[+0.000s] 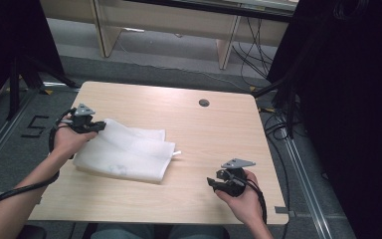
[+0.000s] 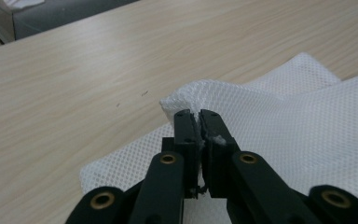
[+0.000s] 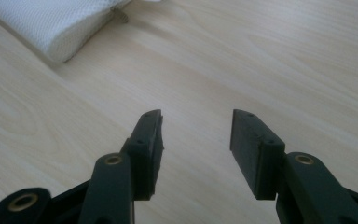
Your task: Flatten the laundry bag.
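A white mesh cloth (image 1: 124,152) lies folded on the left half of the wooden table (image 1: 209,134). My left gripper (image 1: 98,126) is shut on the cloth's far left corner. In the left gripper view the pinched corner of the white mesh cloth (image 2: 205,95) bunches up just past the closed jaws of that gripper (image 2: 198,114). My right gripper (image 1: 213,182) rests low near the table's front right, open and holding nothing. In the right gripper view its jaws (image 3: 196,128) stand wide apart over bare wood, with the folded edge of the cloth (image 3: 56,28) at the upper left.
A round cable hole (image 1: 204,103) sits near the table's far edge. Cables (image 1: 278,124) run on the floor at the right beside a dark curtain (image 1: 348,99). Wooden furniture legs (image 1: 104,30) stand beyond the table.
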Tool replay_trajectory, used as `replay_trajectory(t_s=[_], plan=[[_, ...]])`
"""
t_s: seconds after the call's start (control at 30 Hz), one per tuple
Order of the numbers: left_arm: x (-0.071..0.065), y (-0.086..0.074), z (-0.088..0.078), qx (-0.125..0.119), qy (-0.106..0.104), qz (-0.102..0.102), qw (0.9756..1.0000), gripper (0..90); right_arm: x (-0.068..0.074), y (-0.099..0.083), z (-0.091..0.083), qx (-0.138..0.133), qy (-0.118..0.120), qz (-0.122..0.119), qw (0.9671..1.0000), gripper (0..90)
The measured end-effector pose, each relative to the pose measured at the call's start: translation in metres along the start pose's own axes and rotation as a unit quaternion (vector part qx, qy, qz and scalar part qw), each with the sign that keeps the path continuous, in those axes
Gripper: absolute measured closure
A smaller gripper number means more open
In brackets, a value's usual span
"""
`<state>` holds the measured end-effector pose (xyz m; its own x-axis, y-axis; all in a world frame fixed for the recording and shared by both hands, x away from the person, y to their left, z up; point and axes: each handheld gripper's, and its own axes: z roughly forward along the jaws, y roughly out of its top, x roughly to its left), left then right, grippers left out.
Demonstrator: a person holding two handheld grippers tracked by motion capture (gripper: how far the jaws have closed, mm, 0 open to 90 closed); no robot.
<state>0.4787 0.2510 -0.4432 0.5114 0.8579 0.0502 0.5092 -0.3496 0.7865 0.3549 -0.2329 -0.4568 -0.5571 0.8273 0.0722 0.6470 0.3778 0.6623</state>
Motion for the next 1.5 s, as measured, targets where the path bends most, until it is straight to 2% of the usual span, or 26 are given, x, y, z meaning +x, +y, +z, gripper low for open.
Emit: replay_trajectory(t_s=[0.03, 0.07, 0.1, 0.13, 0.17, 0.23, 0.3, 0.33, 0.37, 0.43, 0.5, 0.57, 0.67, 0.7, 0.73, 0.77, 0.87, 0.9, 0.93, 0.97, 1.0, 1.03, 1.1, 1.2, 1.33, 1.5], plan=[[-0.002, 0.001, -0.004, -0.007, -0.001, 0.003, 1.0000, 85.8, 0.001, 0.003, -0.001, 0.006, 0.003, 0.008, 0.9999, 54.6], [-0.006, 0.002, -0.009, -0.031, -0.009, -0.001, 0.9995, 85.8, 0.000, 0.006, 0.001, 0.002, 0.000, -0.003, 1.0000, 54.5], [-0.006, 0.002, -0.009, -0.031, -0.009, -0.001, 0.9995, 85.8, 0.000, 0.006, 0.001, 0.002, 0.000, -0.003, 1.0000, 54.5], [-0.010, 0.003, -0.010, -0.049, -0.015, -0.015, 0.9985, 85.8, 0.000, 0.008, 0.002, 0.000, 0.002, -0.001, 1.0000, 54.5], [-0.012, 0.003, -0.013, -0.056, -0.020, -0.018, 0.9981, 85.8, 0.000, 0.009, 0.004, -0.006, 0.002, 0.007, 1.0000, 54.5], [-0.015, 0.003, -0.019, -0.068, -0.026, -0.018, 0.9972, 85.8, -0.001, 0.011, 0.004, 0.001, 0.002, 0.001, 1.0000, 54.6], [-0.019, 0.001, -0.025, -0.083, -0.031, -0.020, 0.9959, 85.8, 0.001, 0.014, 0.006, -0.011, 0.004, 0.006, 0.9999, 54.7], [-0.020, -0.001, -0.027, -0.089, -0.035, -0.019, 0.9953, 85.8, 0.000, 0.017, 0.004, 0.002, 0.003, 0.001, 1.0000, 54.9], [-0.022, -0.002, -0.029, -0.095, -0.038, -0.020, 0.9945, 85.8, 0.001, 0.019, 0.006, -0.008, 0.000, 0.000, 1.0000, 55.0], [-0.024, -0.007, -0.035, -0.122, -0.050, -0.011, 0.9912, 85.8, 0.004, 0.030, 0.006, -0.001, -0.003, -0.010, 0.9999, 55.3], [-0.026, -0.013, -0.039, -0.133, -0.054, -0.013, 0.9895, 85.8, 0.004, 0.032, 0.009, -0.012, -0.007, -0.022, 0.9997, 55.4], [-0.027, -0.018, -0.045, -0.143, -0.061, -0.016, 0.9876, 85.8, 0.008, 0.042, 0.012, -0.007, 0.002, -0.007, 0.9999, 55.5], [-0.028, -0.025, -0.052, -0.149, -0.070, -0.020, 0.9861, 85.8, 0.010, 0.054, 0.025, -0.022, 0.006, -0.014, 0.9997, 55.2], [-0.028, -0.026, -0.053, -0.152, -0.074, -0.022, 0.9854, 85.8, 0.010, 0.059, 0.028, -0.017, 0.009, -0.021, 0.9996, 55.2], [-0.029, -0.029, -0.056, -0.151, -0.077, -0.021, 0.9852, 85.8, 0.012, 0.062, 0.032, -0.017, 0.009, -0.012, 0.9997, 55.0], [-0.030, -0.031, -0.057, -0.152, -0.079, -0.021, 0.9850, 85.7, 0.016, 0.073, 0.041, 0.000, 0.021, 0.000, 0.9998, 54.7], [-0.033, -0.036, -0.061, -0.153, -0.094, -0.020, 0.9836, 85.7, 0.020, 0.080, 0.051, -0.004, 0.027, 0.002, 0.9996, 54.0], [-0.034, -0.038, -0.062, -0.153, -0.097, -0.020, 0.9833, 85.8, 0.023, 0.085, 0.056, 0.005, 0.031, 0.001, 0.9995, 53.7], [-0.037, -0.041, -0.063, -0.152, -0.104, -0.019, 0.9827, 85.8, 0.023, 0.087, 0.060, -0.003, 0.030, -0.007, 0.9995, 53.4], [-0.038, -0.042, -0.064, -0.152, -0.110, -0.021, 0.9821, 85.8, 0.028, 0.091, 0.066, -0.002, 0.038, 0.010, 0.9992, 53.2], [-0.041, -0.045, -0.065, -0.148, -0.118, -0.018, 0.9818, 85.7, 0.029, 0.093, 0.066, 0.011, 0.035, 0.007, 0.9993, 53.0], [-0.044, -0.048, -0.065, -0.145, -0.124, -0.014, 0.9815, 85.7, 0.031, 0.095, 0.072, 0.003, 0.039, 0.003, 0.9992, 52.8], [-0.048, -0.052, -0.065, -0.141, -0.134, -0.015, 0.9807, 85.7, 0.035, 0.098, 0.078, 0.013, 0.041, 0.007, 0.9990, 52.6], [-0.056, -0.060, -0.065, -0.123, -0.155, -0.005, 0.9801, 85.7, 0.039, 0.099, 0.086, 0.020, 0.042, 0.002, 0.9989, 52.1], [-0.065, -0.070, -0.064, -0.096, -0.181, 0.023, 0.9786, 85.6, 0.041, 0.097, 0.093, 0.029, 0.040, -0.001, 0.9988, 51.7], [-0.074, -0.079, -0.061, -0.053, -0.191, 0.046, 0.9790, 85.7, 0.041, 0.098, 0.098, 0.028, 0.041, 0.002, 0.9988, 51.1]])
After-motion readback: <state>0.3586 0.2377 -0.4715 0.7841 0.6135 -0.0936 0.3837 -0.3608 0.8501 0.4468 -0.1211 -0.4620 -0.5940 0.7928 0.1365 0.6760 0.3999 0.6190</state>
